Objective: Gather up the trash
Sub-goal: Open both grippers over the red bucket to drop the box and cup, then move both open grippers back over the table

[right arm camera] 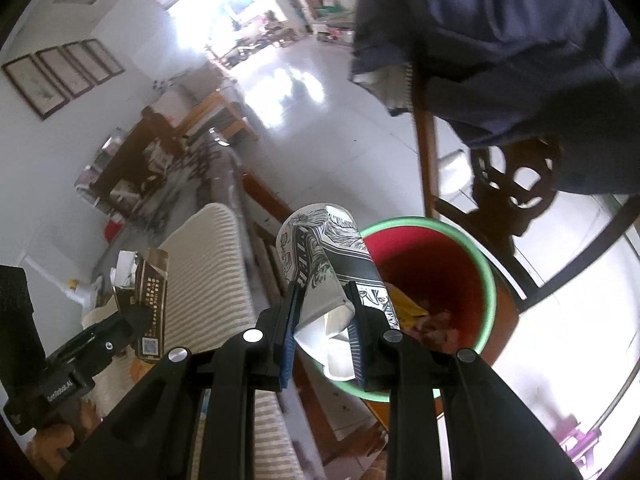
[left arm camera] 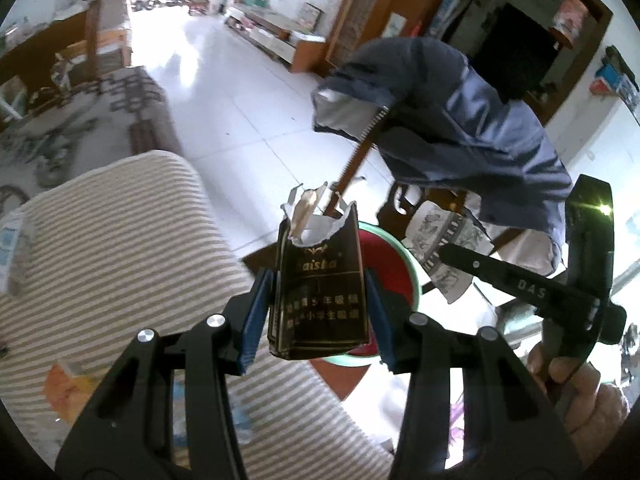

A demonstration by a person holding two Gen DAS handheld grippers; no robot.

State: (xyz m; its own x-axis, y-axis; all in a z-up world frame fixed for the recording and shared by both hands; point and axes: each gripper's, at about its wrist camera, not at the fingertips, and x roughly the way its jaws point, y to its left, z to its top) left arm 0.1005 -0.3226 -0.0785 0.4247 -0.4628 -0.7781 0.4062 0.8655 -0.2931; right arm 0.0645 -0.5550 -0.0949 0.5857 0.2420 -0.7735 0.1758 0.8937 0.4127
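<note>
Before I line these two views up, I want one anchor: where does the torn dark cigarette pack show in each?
Left wrist view: the torn dark cigarette pack stands centre, clamped in the left gripper.
Right wrist view: the same pack sits lower left.
Shared landmark: the red bin with a green rim, just beyond the pack in the left view, centre right in the right view.

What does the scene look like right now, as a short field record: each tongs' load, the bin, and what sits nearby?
left tongs: shut on dark torn cigarette pack
right tongs: shut on flattened printed paper cup
bin: red, green rim, some trash inside
nearby: striped cushion; blue jacket draped over wooden chair
</note>
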